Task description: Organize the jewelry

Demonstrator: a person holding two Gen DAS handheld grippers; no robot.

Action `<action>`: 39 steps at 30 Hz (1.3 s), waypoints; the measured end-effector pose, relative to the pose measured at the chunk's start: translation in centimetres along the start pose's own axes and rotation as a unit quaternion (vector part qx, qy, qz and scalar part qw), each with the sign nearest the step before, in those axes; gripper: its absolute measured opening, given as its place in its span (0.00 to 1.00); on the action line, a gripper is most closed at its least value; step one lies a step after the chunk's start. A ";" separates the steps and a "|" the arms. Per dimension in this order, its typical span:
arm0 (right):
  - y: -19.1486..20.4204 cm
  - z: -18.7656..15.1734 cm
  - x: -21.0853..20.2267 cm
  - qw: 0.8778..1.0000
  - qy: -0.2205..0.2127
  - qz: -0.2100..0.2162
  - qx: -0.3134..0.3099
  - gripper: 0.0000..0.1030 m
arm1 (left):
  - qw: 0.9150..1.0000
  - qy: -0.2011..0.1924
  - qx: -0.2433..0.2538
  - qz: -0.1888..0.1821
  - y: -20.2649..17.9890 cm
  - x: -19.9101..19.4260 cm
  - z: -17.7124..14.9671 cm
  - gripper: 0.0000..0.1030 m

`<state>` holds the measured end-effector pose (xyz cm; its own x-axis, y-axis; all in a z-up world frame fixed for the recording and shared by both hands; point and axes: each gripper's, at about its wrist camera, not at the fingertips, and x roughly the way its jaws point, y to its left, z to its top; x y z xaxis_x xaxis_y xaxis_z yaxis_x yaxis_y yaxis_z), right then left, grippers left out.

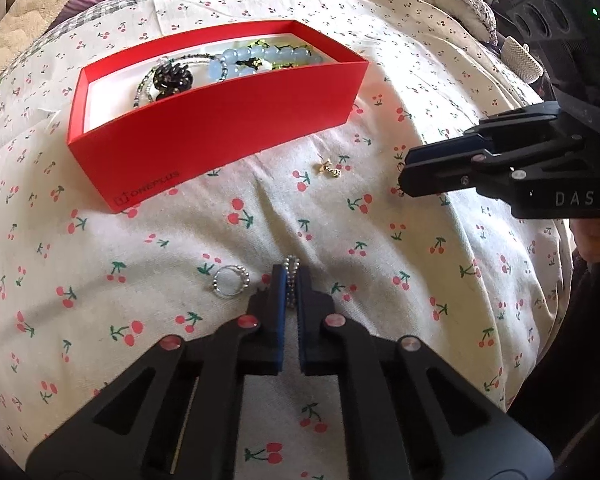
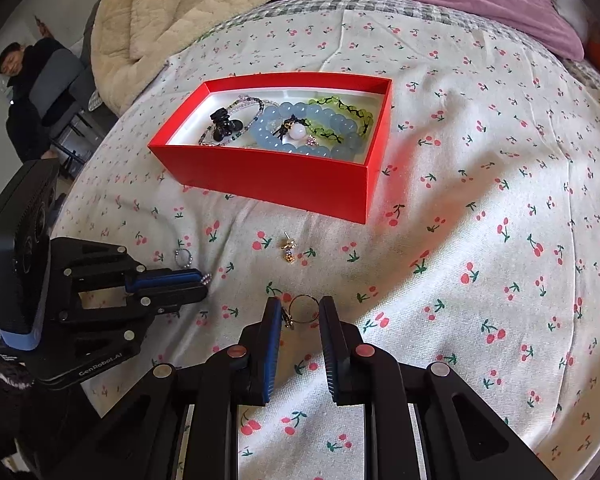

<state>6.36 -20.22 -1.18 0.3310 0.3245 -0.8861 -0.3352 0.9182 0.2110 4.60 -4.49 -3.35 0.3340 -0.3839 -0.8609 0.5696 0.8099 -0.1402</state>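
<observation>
L tool (image 1: 291, 276) pinched narrow on bead ring (image 1: 291, 261), low over bed (image 1: 380, 320). R tool (image 2: 300, 310) wide, straddling hoop (image 2: 305, 309). Step: pick-up. Next, prob.: lift, carry to box (image 1: 220, 120), drop in.

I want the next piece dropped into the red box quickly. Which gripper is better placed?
Left. The left gripper is already shut on the silver bead ring; the right gripper is open, only straddling the gold hoop ring on the sheet, short of the red box.
</observation>
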 end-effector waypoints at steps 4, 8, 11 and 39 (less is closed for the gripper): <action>-0.1 0.1 -0.5 1.000 -0.002 0.004 0.002 0.19 | 1.000 -0.001 -0.010 -0.006 0.0 -0.4 0.0 0.03; -0.3 0.3 -1.4 1.000 -0.012 0.011 0.013 0.19 | 1.000 -0.002 -0.025 -0.008 0.2 -1.0 -0.1 0.03; -0.3 0.8 -2.3 0.999 -0.023 0.015 0.021 0.19 | 0.999 -0.006 -0.044 -0.016 0.6 -1.5 0.3 0.03; -1.0 8.1 -2.0 0.991 -0.046 0.047 0.114 0.19 | 0.978 -0.081 -0.191 -0.008 8.4 -5.1 7.5 0.03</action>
<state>13.19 -19.93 3.72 0.3907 0.4209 -0.8186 -0.1631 0.9069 0.3885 13.27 0.95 3.53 0.4600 -0.4378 -0.7725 0.2642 0.8981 -0.3517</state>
